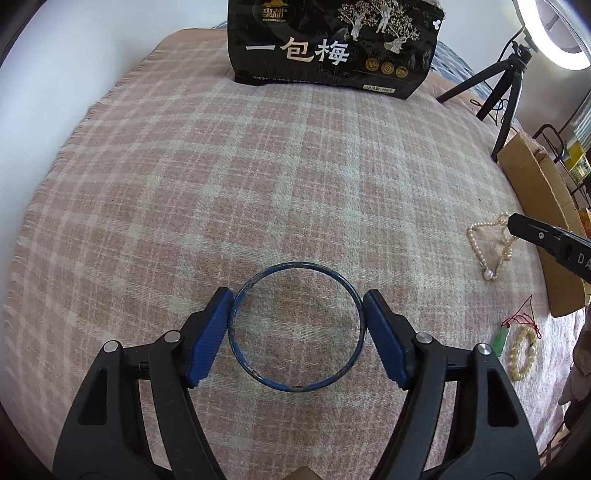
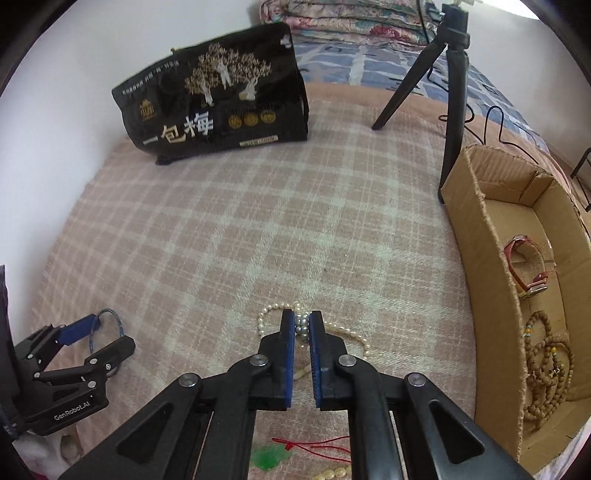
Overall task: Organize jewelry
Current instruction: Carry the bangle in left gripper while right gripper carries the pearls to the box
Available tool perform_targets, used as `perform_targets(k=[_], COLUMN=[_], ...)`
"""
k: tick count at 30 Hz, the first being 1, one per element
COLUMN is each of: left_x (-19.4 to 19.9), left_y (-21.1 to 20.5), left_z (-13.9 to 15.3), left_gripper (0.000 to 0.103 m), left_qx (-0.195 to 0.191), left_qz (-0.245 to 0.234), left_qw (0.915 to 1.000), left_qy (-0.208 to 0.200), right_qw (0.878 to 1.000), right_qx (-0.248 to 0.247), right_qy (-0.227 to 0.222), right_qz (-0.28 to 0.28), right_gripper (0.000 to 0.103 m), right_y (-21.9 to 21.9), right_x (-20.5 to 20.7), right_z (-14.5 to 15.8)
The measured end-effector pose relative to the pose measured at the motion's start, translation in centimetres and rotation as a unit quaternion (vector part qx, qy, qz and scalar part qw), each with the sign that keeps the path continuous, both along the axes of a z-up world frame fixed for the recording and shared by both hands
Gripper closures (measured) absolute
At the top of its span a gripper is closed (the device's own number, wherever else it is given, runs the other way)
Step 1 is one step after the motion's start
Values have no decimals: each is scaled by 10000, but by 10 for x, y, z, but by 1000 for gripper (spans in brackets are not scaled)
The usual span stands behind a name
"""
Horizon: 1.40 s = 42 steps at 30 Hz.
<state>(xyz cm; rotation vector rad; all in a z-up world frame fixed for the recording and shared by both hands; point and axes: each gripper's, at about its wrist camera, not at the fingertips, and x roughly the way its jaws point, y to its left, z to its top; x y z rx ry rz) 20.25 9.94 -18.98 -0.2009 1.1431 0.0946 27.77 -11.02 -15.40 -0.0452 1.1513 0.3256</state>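
My left gripper is shut on a blue bangle, held flat between its blue pads just above the plaid blanket; it also shows in the right wrist view. My right gripper is shut on a pearl necklace that lies on the blanket, its strand pinched between the pads. In the left wrist view the necklace hangs from the right gripper's tip. A green pendant on red cord and a cream bead bracelet lie nearby.
A cardboard box stands at the right, holding a red-strap watch and brown wooden bead strings. A black snack bag stands at the back. A black tripod stands beside the box. A ring light is above.
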Motion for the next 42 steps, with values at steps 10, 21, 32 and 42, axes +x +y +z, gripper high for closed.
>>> perform_targets(k=[10, 21, 32, 42], left_x=[-13, -20, -23, -12], left_y=[-13, -30, -62, -116], left_z=[32, 70, 100, 119], left_gripper=[29, 29, 29, 29], left_qx=[-45, -266, -281, -429], left_qz=[-23, -176, -514, -950], left_qw=[9993, 9966, 9921, 9860], left_qy=[-376, -754, -1107, -1303], right_qw=[9986, 9957, 9938, 9887], right_qx=[354, 567, 548, 605], right_qy=[-377, -713, -942, -1174], right_qz=[-134, -167, -232, -704], right_gripper=[98, 98, 98, 98], right_y=[-15, -27, -56, -119], right_x=[-10, -26, -42, -46], right_z=[42, 80, 102, 122])
